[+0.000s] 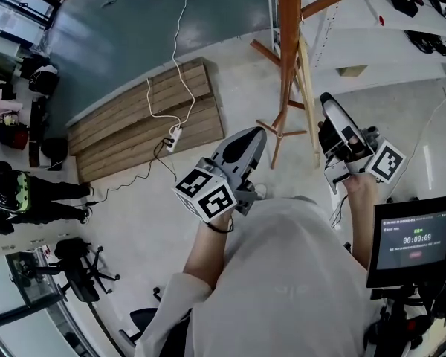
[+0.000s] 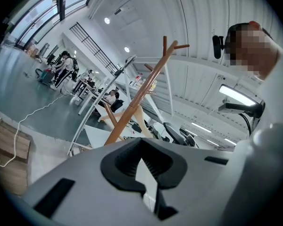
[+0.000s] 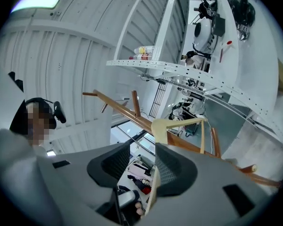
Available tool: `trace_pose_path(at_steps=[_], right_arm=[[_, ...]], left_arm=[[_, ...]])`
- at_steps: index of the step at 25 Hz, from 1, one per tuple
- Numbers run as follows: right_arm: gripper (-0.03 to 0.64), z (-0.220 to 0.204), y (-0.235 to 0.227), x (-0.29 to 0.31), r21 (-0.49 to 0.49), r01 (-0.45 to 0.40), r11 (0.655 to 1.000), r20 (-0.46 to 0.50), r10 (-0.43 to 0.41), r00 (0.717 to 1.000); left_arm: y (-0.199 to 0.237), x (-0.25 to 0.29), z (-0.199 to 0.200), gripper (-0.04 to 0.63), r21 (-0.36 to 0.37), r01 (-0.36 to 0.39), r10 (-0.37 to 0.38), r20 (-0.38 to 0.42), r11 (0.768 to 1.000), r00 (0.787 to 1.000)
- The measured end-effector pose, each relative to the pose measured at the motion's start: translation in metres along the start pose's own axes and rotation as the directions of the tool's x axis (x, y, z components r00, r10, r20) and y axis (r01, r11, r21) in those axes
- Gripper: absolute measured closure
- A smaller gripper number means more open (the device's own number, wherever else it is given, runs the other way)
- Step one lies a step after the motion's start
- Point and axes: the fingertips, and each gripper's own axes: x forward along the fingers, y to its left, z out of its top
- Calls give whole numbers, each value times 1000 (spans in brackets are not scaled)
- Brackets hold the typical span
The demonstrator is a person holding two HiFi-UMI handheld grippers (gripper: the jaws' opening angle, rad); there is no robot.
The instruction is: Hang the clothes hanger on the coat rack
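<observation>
The wooden coat rack stands straight ahead, its legs spread on the pale floor. A pale wooden hanger lies along the right side of its pole; I cannot tell whether it hangs from a peg. My right gripper is at the hanger's lower part. In the right gripper view the gripper is open, and the hanger runs between the jaws against the right pad, with the rack behind. My left gripper is shut and empty, left of the rack base. In its own view the left gripper points at the rack.
A wooden pallet with a power strip and white cable lies to the left. A person in black stands at far left, near office chairs. White shelving stands behind the rack. A timer screen is at lower right.
</observation>
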Motion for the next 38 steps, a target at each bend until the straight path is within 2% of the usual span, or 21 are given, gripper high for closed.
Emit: trace_pose_path(at_steps=[8, 12, 16, 20, 22, 26, 29, 32, 38], right_arm=[[466, 19, 5, -23, -10, -4, 1000, 79, 4, 997], [466, 27, 14, -40, -51, 30, 998, 125, -23, 992], [467, 39, 18, -70, -91, 93, 991, 202, -73, 977], [468, 61, 10, -122, -132, 165, 977, 292, -121, 949], [468, 64, 19, -151, -153, 219, 964, 357, -152, 922], [468, 58, 76, -215, -184, 335, 924, 471, -216, 855], [468, 53, 106, -259, -180, 396, 901, 542, -245, 804], [468, 47, 124, -299, -163, 467, 869, 617, -279, 735], [469, 8, 150, -358, -112, 598, 794, 667, -386, 637]], left_arm=[[-10, 15, -3, 594, 9, 42, -41, -12, 999, 999], [-24, 25, 0, 594, 17, 103, -103, -33, 995, 994], [-47, 47, -6, 594, 37, 207, -203, -87, 978, 975], [-69, 90, -33, 594, 32, 310, -301, -160, 950, 940], [-87, 103, -45, 594, 21, 381, -369, -206, 924, 906], [-154, 97, -66, 594, -10, 512, -492, -289, 859, 821], [-194, 95, -89, 594, -39, 574, -550, -347, 818, 760], [-226, 101, -113, 594, -80, 640, -610, -410, 764, 678], [-278, 89, -163, 594, -155, 708, -676, -492, 689, 550]])
